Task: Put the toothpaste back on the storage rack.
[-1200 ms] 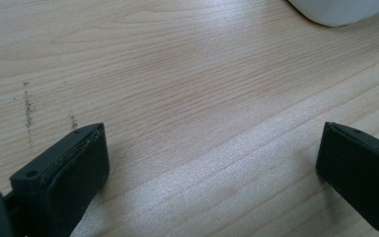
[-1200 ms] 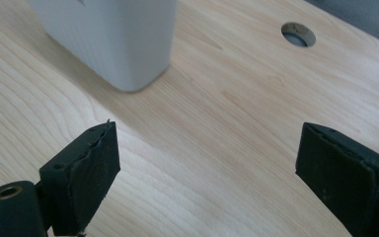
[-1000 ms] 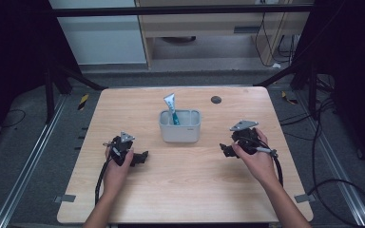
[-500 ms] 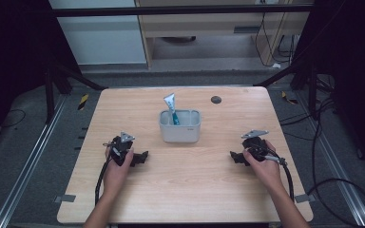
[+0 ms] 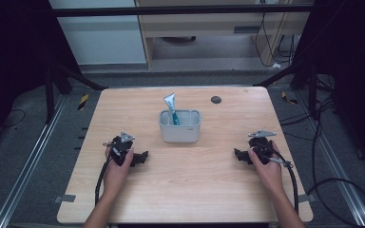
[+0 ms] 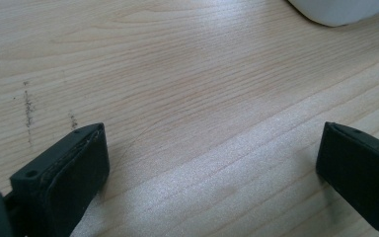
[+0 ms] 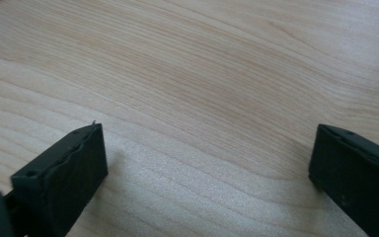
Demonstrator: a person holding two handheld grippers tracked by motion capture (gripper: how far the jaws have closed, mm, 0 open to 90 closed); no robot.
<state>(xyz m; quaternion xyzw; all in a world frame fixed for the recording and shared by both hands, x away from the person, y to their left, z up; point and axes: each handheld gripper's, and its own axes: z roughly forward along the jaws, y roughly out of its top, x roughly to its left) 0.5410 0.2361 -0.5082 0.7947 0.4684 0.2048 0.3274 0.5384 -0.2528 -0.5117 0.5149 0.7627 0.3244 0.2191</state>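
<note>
With both hands resting low on the worktop (image 5: 185,190), your left gripper (image 5: 142,156) sits at the left, jaws pointing in toward the middle, and your right gripper (image 5: 238,154) sits at the right, jaws also pointing inward. They are well apart, one on each side of centre

Left gripper view: jaws spread wide, nothing between them, bare wood grain below. A rounded white corner of the tub (image 6: 340,10) cuts in at the top right edge. A few small dark scuffs (image 6: 28,106) mark the wood at left

Right gripper view: jaws spread wide too, nothing pinched, only light wood under and ahead of them

High view: grey-white tub (image 5: 180,127) stands upright near the middle of the worktop, farther from you than both grippers and roughly between them. A toothpaste tube (image 5: 171,107) stands in it, flat crimped end up, leaning toward the tub's left side, teal print on the lower part that shows. Whether anything else is inside the tub, you cannot tell from this angle

Small dark round spot (image 5: 216,99) sits on the worktop beyond the tub, toward the far right, apart from it

Your left hand (image 5: 117,164) wraps the left gripper body; cable (image 5: 100,180) trails back along your forearm. Your right hand (image 5: 264,164) does the same; its cable (image 5: 292,183) loops back on the right. Grey three-cornered plates top both grippers
</note>
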